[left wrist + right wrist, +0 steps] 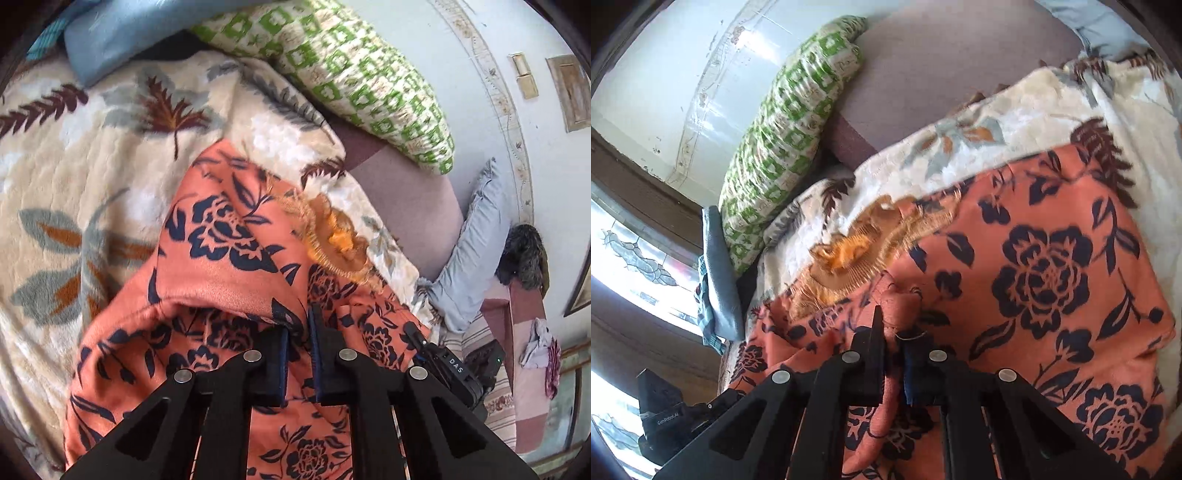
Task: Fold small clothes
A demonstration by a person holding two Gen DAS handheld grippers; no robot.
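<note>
An orange garment [221,273] with a dark blue flower print lies on a cream blanket [92,166] with a leaf pattern. A frilly orange-yellow trim [332,236] sits at its far edge. My left gripper [300,318] is shut on a raised fold of the orange cloth. In the right wrist view the same garment [1052,280] spreads to the right, and my right gripper [895,328] is shut on a bunched edge of it near the trim [849,254]. The garment's near part is hidden under both grippers. The right gripper's body [450,363] shows at the garment's right edge.
A green-and-white patterned pillow [351,74] leans against the pale wall [498,44], beyond a mauve sheet [406,192]. A blue pillow [129,33] lies at the far left, a grey-blue cushion [476,243] at the right. A window [631,254] stands left of the bed.
</note>
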